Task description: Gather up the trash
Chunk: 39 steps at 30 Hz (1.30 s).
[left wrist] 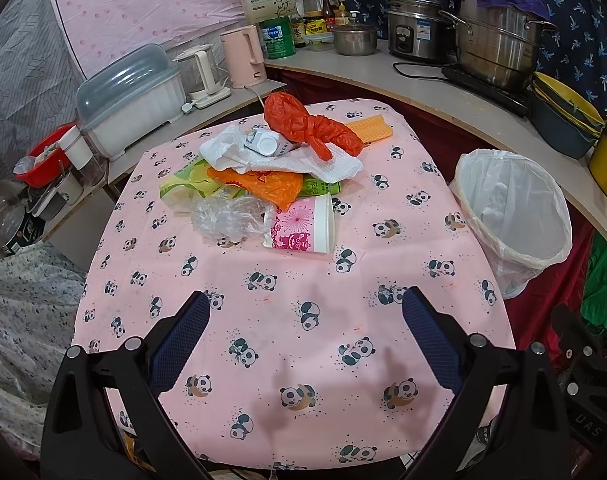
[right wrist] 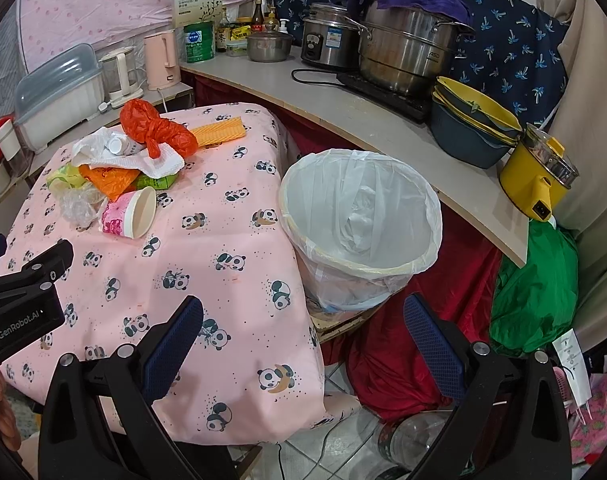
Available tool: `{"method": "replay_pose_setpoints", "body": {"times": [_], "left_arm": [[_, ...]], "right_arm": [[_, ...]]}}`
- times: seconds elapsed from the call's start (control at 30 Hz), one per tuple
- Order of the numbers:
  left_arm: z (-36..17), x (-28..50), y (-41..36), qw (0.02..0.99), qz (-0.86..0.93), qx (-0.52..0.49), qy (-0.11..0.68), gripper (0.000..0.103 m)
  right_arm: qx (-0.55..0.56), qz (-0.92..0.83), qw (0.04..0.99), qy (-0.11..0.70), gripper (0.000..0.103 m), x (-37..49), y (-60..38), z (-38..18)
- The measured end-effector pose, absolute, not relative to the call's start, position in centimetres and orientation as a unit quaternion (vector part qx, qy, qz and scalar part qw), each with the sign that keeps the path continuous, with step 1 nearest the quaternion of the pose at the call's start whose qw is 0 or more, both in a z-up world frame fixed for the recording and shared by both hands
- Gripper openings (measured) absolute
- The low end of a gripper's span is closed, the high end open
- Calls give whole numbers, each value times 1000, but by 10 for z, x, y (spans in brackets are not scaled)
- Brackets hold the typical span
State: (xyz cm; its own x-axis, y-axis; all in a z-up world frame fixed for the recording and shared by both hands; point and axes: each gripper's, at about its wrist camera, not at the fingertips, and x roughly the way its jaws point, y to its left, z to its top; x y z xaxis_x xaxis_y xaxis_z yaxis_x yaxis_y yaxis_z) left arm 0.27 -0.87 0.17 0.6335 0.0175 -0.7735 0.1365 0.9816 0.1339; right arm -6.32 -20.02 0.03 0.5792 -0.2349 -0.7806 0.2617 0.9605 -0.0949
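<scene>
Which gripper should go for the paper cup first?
Left, probably. The left gripper is open and points over the table at the paper cup, the nearest piece of the pile. The right gripper, also open, faces the lined trash bin off the table's edge.

- Table (left wrist: 295, 320): pink cloth, black-and-white panda print.
- Plastic bag (left wrist: 307, 122): red-orange.
- Paper cup (left wrist: 303, 226): white with pink pattern.
- Bin liner (right wrist: 359, 204): translucent white.
- Left tool (left wrist: 305, 304) and right tool (right wrist: 303, 312): black, dark blue pads.

Home kitchen: pots (left wrist: 499, 40), kettle (left wrist: 243, 56), counter (left wrist: 443, 100).
</scene>
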Motion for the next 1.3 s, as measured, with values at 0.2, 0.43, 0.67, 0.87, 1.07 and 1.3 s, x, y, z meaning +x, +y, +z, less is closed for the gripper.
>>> {"method": "replay_pose_setpoints", "body": {"times": [0.2,0.43,0.67,0.87,1.07,1.3], "left_arm": [[2,2,-8,899,-33,90,427,92],[-4,0,-17,897,-35,90,431,92],[-10,11,-12,892,-42,80,444,92],[-16,27,-4,888,-52,69,452,92],[-23,44,3,883,-60,59,461,92],[-33,66,26,885,-57,29,461,93]], "right_arm": [[15,-140,889,436,96,-63,-200,0],[13,-140,888,439,96,-61,-200,0],[6,-142,884,444,96,-50,-199,-4],[-3,-154,882,446,96,-35,-194,-8],[5,-152,883,443,96,-17,-190,-12],[10,-137,885,445,96,15,-177,-22]]}}
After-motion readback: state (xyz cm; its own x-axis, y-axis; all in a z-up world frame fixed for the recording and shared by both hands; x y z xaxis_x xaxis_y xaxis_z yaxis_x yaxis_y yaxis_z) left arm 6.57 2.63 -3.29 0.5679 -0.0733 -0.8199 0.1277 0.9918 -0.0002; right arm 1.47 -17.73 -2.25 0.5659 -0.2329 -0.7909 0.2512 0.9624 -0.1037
